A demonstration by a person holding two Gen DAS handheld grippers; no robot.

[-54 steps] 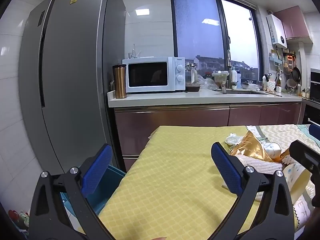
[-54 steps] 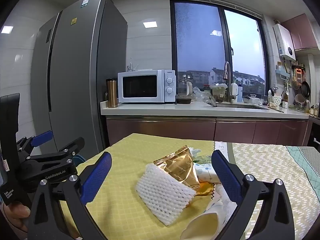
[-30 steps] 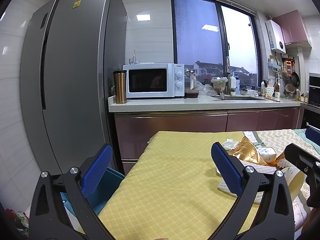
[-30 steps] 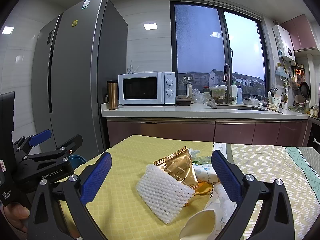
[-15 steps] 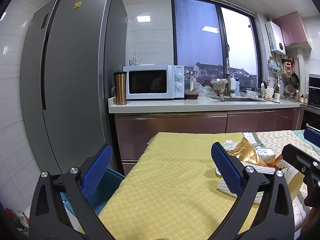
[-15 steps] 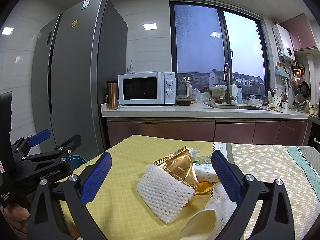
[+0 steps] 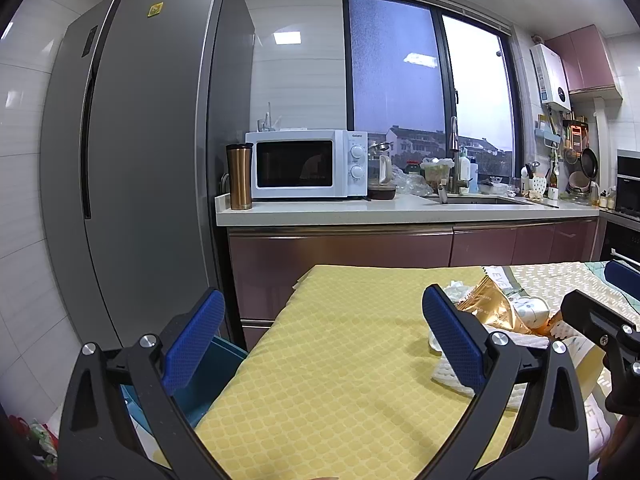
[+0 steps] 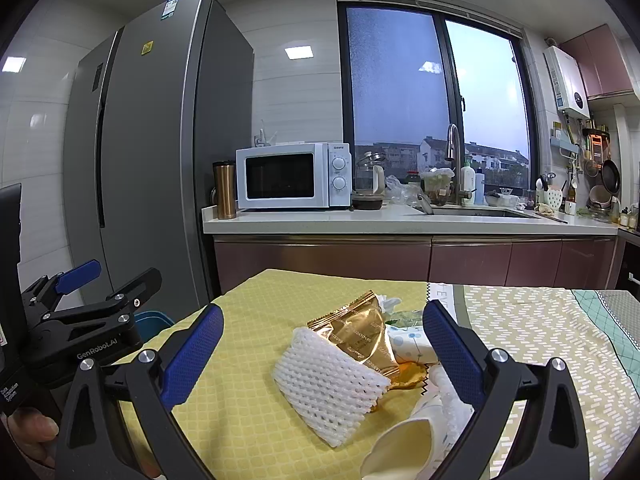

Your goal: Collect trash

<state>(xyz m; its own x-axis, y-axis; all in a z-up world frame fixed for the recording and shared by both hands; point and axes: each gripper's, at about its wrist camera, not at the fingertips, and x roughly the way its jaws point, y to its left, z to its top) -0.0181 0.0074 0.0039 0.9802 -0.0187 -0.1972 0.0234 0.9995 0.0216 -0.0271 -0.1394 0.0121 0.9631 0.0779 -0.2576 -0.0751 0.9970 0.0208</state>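
Trash lies in a loose heap between and just ahead of the right gripper (image 8: 320, 344), whose blue-padded jaws stand wide apart with nothing in them, lined up on the pile as if to take the nearest piece. That piece is a white foam net sleeve (image 8: 330, 376), lying at a slant on the yellow tablecloth (image 8: 248, 412), with a gold foil wrapper (image 8: 362, 334) propped partly on top of it and a dotted paper wrapper (image 8: 408, 344) behind; a cream paper cone (image 8: 404, 440) sits at the near edge by the right finger. The foam sleeve looks soft and should crush easily, so a shallow bite across its width seems the likely way in. The left gripper (image 7: 320, 344) also has its jaws spread and empty, hovering over bare cloth well to the left of the heap, probably kept clear so the right one can work. Past the table's left edge, low down, a teal bin (image 7: 208, 376) shows, a likely place for the pieces. Behind stand a grey fridge (image 8: 152, 152) and a white microwave (image 8: 292, 176) on the counter.
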